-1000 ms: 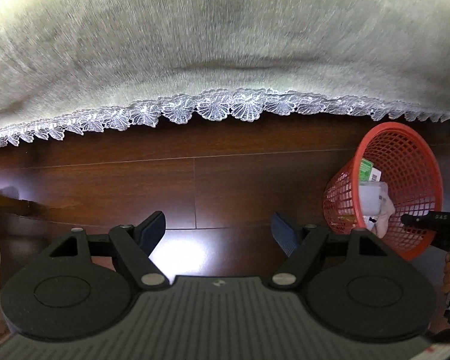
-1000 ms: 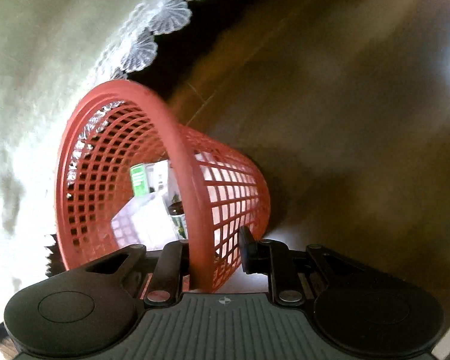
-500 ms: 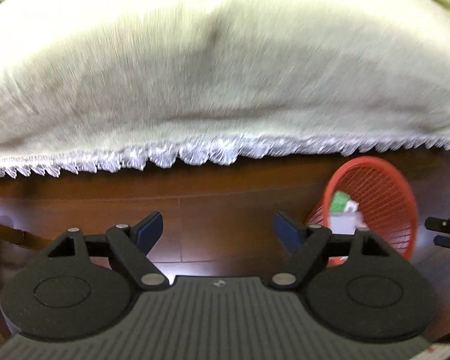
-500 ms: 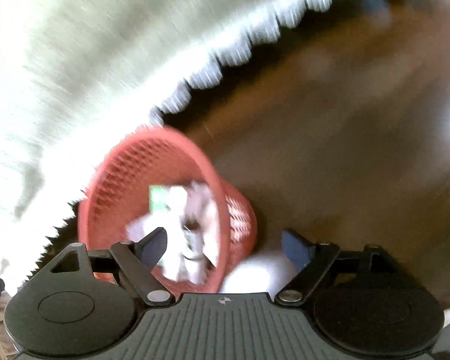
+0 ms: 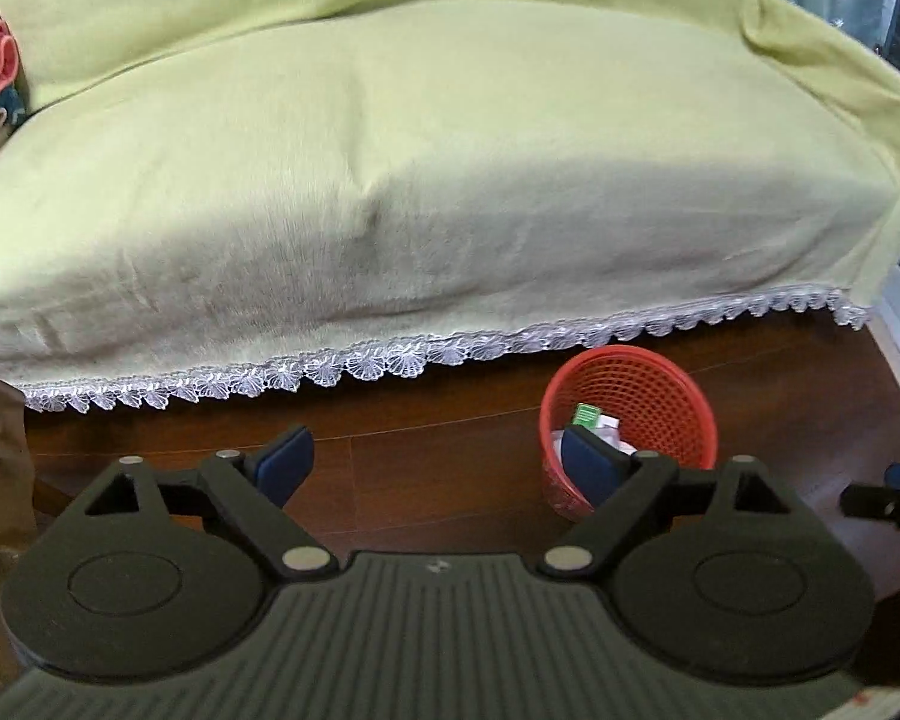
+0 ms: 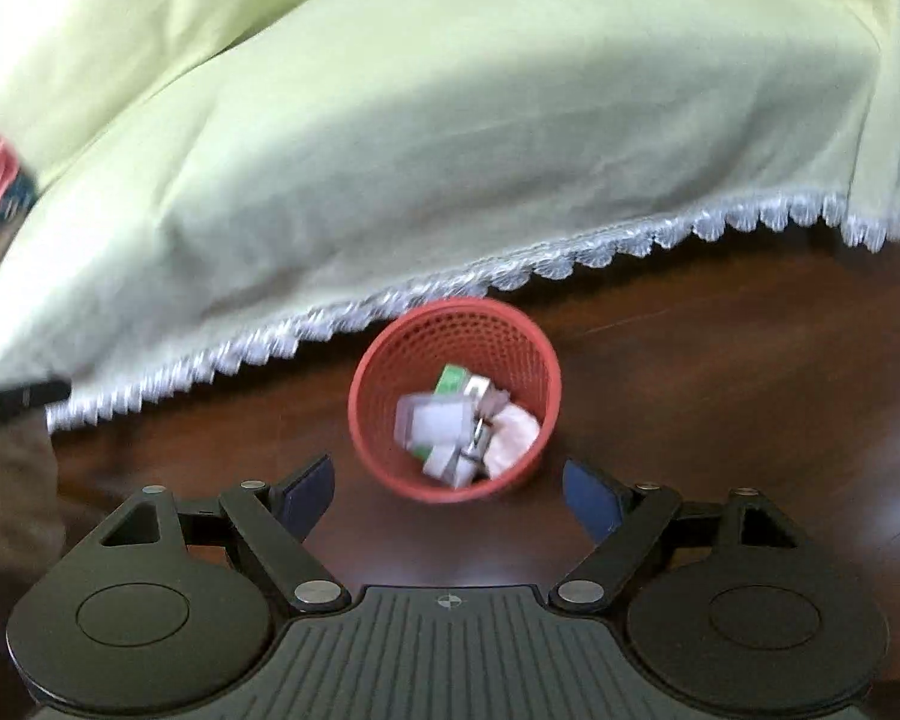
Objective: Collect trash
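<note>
— What sort of place is this?
— A home living room: a sofa (image 5: 426, 168) under a lace-edged green cover, dark wood floor (image 5: 438, 456), a red mesh wastebasket (image 6: 456, 414) near its right end.

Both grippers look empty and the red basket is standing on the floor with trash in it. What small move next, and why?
Probably pan both grippers along the floor to look for leftover trash. The left gripper is opening with nothing between its jaws, the right gripper is open and empty, and the red basket stands upright, already holding cartons and paper. No loose trash shows here.
</note>
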